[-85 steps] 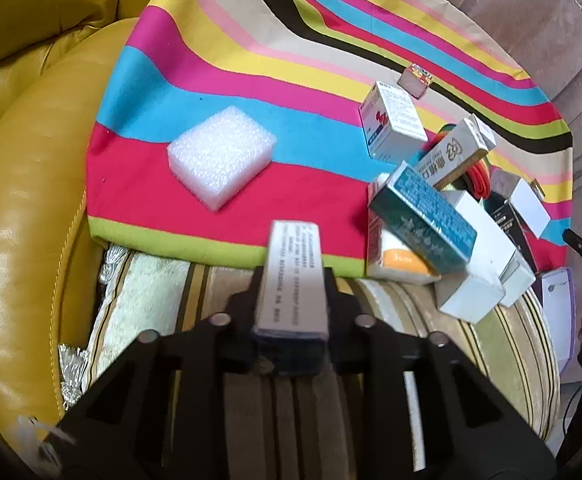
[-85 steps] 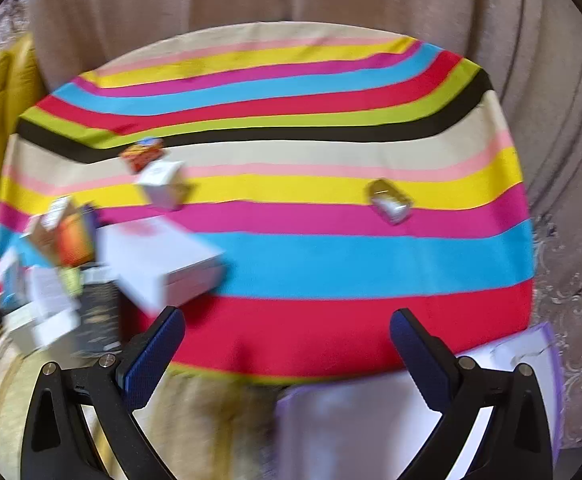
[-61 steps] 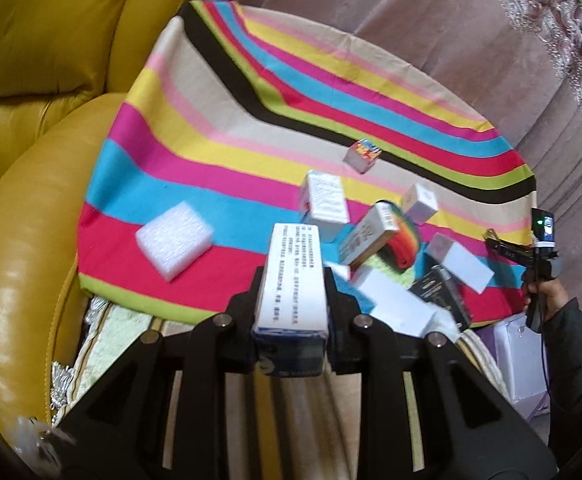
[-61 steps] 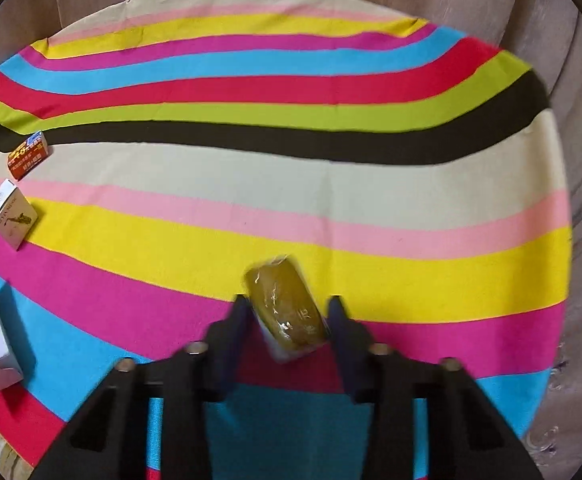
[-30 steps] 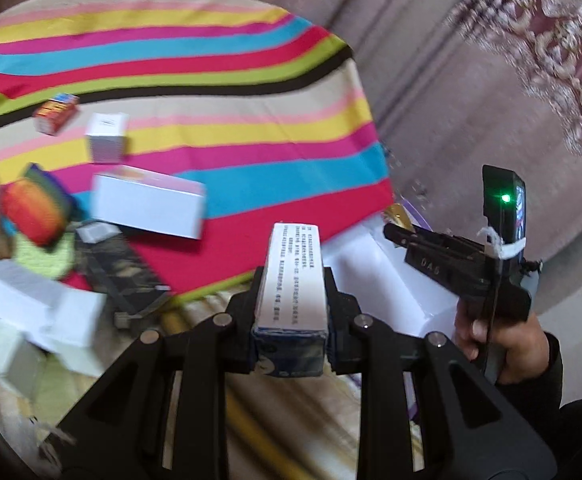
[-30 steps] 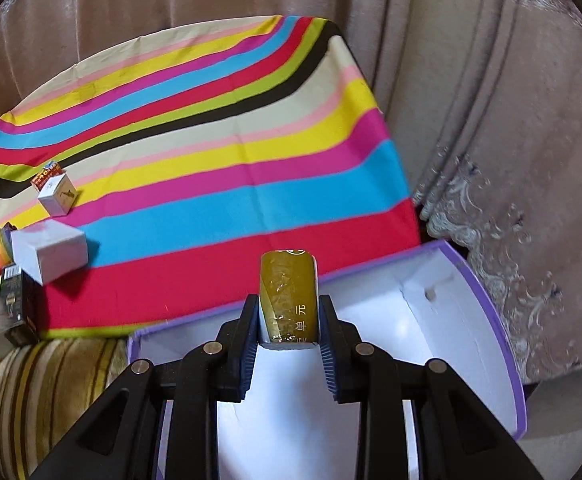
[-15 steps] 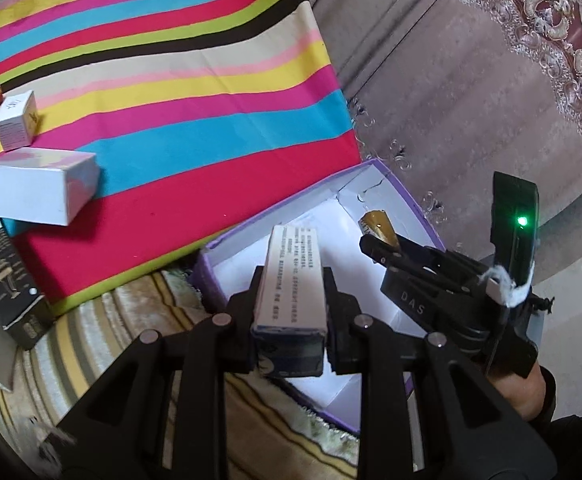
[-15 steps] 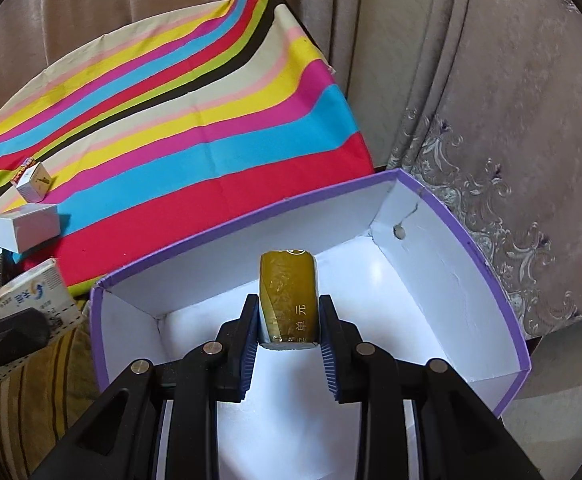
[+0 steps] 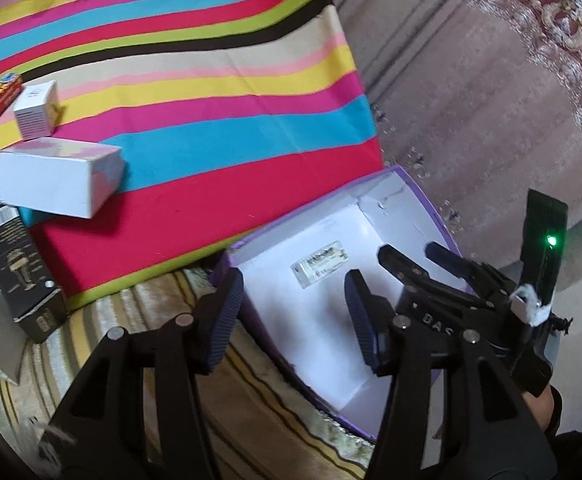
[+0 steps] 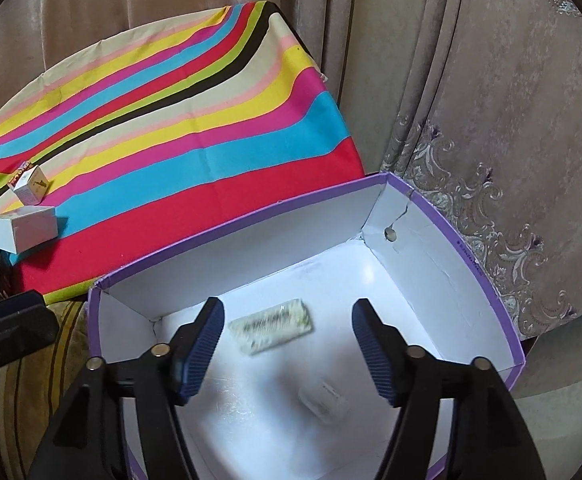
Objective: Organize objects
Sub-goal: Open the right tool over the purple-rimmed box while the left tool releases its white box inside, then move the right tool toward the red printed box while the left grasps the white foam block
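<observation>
Purple-rimmed box point(image 10: 431, 240) below both claws: left claw point(image 9: 295, 316) and right claw point(image 10: 287, 348) jaws just opened, now wide and empty; long carton point(image 10: 271, 326) and small packet point(image 10: 325, 400) dropped inside. More boxes wait farther off on striped surface point(image 9: 211, 120), e.g. white box point(image 9: 57, 182).

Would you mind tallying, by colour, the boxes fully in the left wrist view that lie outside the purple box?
White boxes: 2
Black box: 1
Red-and-yellow box: 1
Total: 4
</observation>
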The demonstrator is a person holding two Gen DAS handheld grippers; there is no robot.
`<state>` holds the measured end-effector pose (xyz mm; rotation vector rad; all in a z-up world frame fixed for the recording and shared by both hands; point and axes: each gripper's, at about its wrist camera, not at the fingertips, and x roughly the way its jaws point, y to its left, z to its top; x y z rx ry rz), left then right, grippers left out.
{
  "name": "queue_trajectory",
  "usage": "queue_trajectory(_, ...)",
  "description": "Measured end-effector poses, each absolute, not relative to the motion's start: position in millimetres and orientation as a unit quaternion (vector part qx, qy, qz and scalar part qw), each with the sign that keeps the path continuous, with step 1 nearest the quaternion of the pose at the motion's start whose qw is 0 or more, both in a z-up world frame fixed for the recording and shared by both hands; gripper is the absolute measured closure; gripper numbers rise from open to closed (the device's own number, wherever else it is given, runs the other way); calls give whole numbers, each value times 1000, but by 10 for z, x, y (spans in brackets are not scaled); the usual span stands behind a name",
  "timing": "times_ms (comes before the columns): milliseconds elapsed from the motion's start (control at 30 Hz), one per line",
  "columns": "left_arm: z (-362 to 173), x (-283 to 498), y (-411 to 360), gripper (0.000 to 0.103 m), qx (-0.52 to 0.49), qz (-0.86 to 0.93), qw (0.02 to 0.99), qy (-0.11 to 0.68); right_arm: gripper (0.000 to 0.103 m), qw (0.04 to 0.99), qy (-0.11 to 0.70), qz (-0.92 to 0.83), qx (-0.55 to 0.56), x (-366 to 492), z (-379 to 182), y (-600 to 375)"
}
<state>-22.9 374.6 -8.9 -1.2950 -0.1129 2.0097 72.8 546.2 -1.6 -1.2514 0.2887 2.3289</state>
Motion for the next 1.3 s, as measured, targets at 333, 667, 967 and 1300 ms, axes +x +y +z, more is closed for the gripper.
queue_trajectory(333, -13, -283, 3386, 43, -474, 813, 334, -56, 25, 246, 96, 852, -451, 701, 40, 5376)
queue_trajectory(667, 94, -334, 2877, 43, -463, 833, 292, -79, 22, 234, 85, 855, -455, 623, 54, 5237)
queue_trajectory(967, 156, -364, 2234, 43, -444, 857, 237, -117, 21, 207, 78, 858, -464, 428, 28, 5015)
queue_trajectory(1300, 229, -409, 1447, 43, -413, 883, 170, -147, 20, 154, 58, 872, -461, 6, 139, 4634)
